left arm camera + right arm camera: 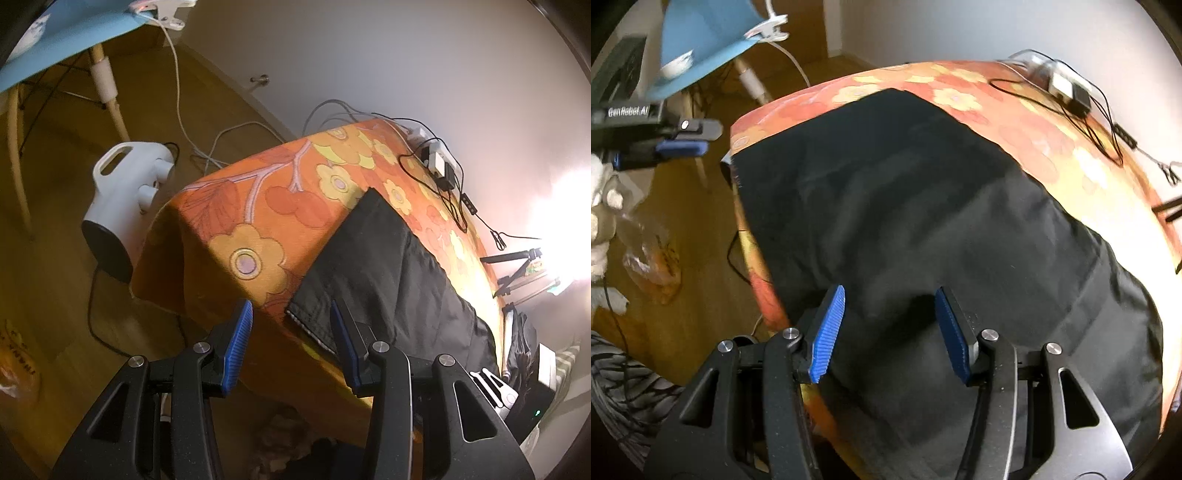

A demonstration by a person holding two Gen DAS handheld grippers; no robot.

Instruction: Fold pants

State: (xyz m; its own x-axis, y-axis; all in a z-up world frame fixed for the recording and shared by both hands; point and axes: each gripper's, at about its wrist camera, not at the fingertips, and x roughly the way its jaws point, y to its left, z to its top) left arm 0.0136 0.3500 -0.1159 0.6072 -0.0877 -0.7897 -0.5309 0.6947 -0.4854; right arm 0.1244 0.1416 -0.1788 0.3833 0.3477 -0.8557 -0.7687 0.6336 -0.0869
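Left wrist view: the black fabric pants lie along the near edge of the table under an orange flowered cloth, one hem end hanging just over that edge. The left gripper hangs with jaws apart and nothing between its blue ribbed pads, its right pad close beside the hem corner. Chargers and cables sit at the far corner.

Right wrist view: the right gripper hovers with jaws apart above the pants' middle, gripping nothing. The fabric looks flat, matte, lightly creased. Judging by this, a fold is being set up; next each gripper needs an edge to pinch.
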